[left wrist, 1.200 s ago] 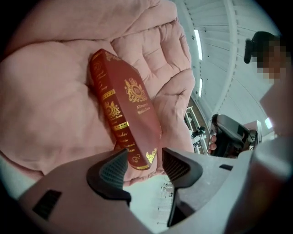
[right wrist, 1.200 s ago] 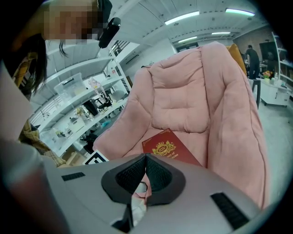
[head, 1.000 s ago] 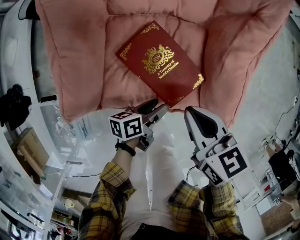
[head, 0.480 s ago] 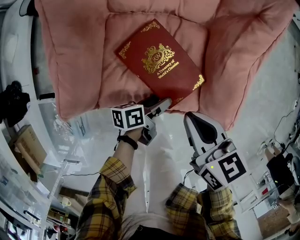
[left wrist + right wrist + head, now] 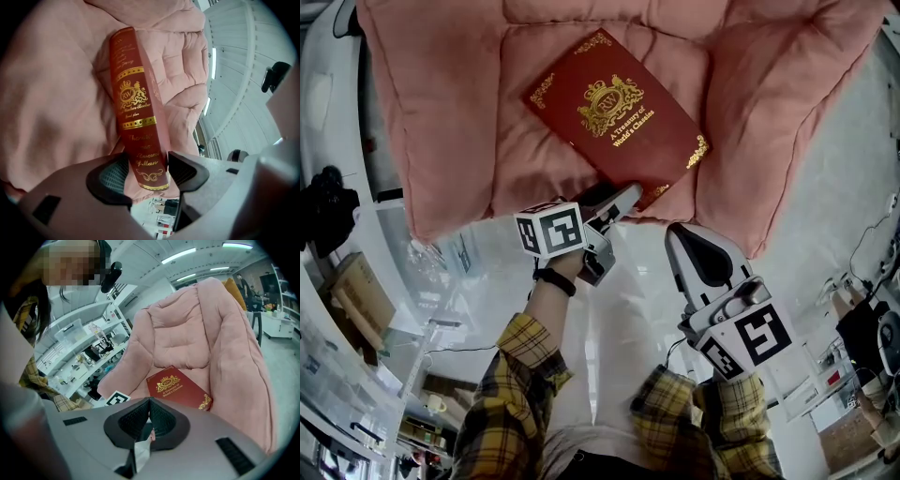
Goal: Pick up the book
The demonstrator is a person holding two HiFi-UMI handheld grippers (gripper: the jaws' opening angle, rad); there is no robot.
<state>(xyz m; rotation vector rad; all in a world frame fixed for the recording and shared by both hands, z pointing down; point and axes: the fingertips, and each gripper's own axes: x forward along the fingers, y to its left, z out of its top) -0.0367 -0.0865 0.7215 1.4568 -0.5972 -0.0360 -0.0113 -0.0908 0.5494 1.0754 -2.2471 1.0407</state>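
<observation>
We see a large pink quilted fabric armchair [image 5: 187, 333] standing on a pale, glossy floor [image 5: 848, 178]. To one side of it stand white open shelves [image 5: 79, 350] full of small items that we cannot make out. Long white strip lamps [image 5: 178, 255] are lit on the white ceiling [image 5: 140, 254] above.

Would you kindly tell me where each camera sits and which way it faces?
Head view: on the person's head, looking steeply down at the book on the pink chair; plaid sleeves, left gripper and right gripper show.
Left gripper view: on that gripper, facing along the book's spine; its fingers, which have just been opening, flank it.
Right gripper view: on that gripper, facing the chair and book; its shut fingers show.
All three share the book.
</observation>
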